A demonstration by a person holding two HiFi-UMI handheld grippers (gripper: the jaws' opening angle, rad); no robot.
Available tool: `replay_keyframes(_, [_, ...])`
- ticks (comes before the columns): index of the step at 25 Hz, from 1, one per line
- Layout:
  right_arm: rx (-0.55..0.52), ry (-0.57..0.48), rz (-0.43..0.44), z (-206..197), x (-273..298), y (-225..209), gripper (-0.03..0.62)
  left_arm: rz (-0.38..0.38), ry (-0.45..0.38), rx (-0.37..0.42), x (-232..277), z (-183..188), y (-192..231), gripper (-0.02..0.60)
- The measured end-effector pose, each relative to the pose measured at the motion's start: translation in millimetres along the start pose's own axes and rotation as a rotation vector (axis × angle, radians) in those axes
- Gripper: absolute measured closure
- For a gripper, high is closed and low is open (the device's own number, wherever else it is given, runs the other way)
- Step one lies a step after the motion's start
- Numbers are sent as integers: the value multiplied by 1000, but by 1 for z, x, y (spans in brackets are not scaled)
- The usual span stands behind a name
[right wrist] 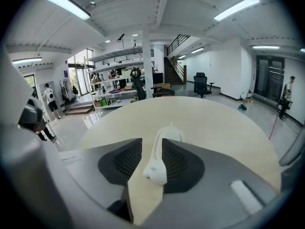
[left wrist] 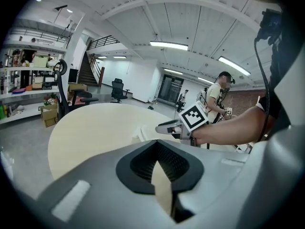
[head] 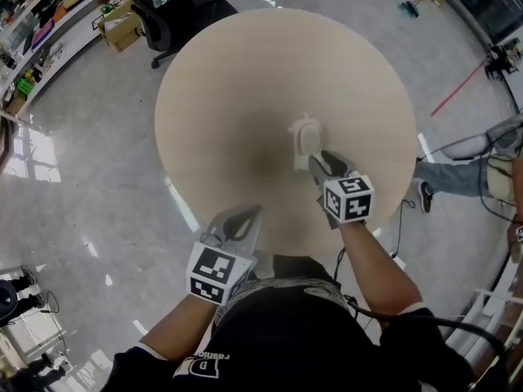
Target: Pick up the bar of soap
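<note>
Right jaws: the right gripper (right wrist: 152, 143) holds them apart, one dark ribbed pad on each side of the bar of soap (right wrist: 164, 137). I cannot tell whether either pad presses on it.
Left jaws: the left gripper (left wrist: 156, 146) has them closed, tips together. Only a sliver of worktop shows in the gap behind the tips, and nothing is held.
Bar of soap: white, lying near the middle of the round worktop (head: 245, 96), at the tips of the right gripper. A rim of the same white shows around it. I cannot say whether that is a dish.
Right gripper: reaches out over the worktop, tilted down toward the soap, with its marker cube (head: 349, 198) facing up.
Left gripper: hangs at the near edge of the worktop, well apart from the soap, just in front of the person's body.
Worktop: pale beige wood, bare except for the soap.
Room: a grey glossy floor (head: 98, 162) and a black office chair (head: 163, 15) at the far side, with a cardboard box (head: 122, 27) and shelving (head: 33, 23) beyond. Another person (left wrist: 217, 97) stands further off.
</note>
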State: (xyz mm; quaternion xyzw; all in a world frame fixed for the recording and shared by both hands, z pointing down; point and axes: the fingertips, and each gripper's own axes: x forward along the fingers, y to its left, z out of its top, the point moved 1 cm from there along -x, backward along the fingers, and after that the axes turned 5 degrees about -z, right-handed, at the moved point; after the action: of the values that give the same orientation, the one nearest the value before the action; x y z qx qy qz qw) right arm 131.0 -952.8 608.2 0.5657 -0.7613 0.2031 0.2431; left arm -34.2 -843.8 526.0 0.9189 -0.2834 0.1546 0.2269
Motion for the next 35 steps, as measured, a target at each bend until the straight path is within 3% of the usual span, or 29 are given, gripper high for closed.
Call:
replay_keyframes(4, [36, 43, -29, -2, 31, -19, 403, -11, 25, -3, 15, -1, 0, 575])
replay_keyframes(8, [60, 84, -45, -8, 53, -31, 392, -3, 39, -23, 25, -3, 3, 575])
replay_keyframes(11, [64, 109, -71, -12, 68, -36, 339, 2, 51, -34, 29, -4, 7, 575])
replay_keyframes(24, [20, 150, -162, -25, 104, -38, 321, 62, 66, -70, 27, -11, 26, 575])
replay_keyframes(35, [82, 138, -164, -20, 113, -40, 326, 76, 47, -86, 17, -9, 38, 575])
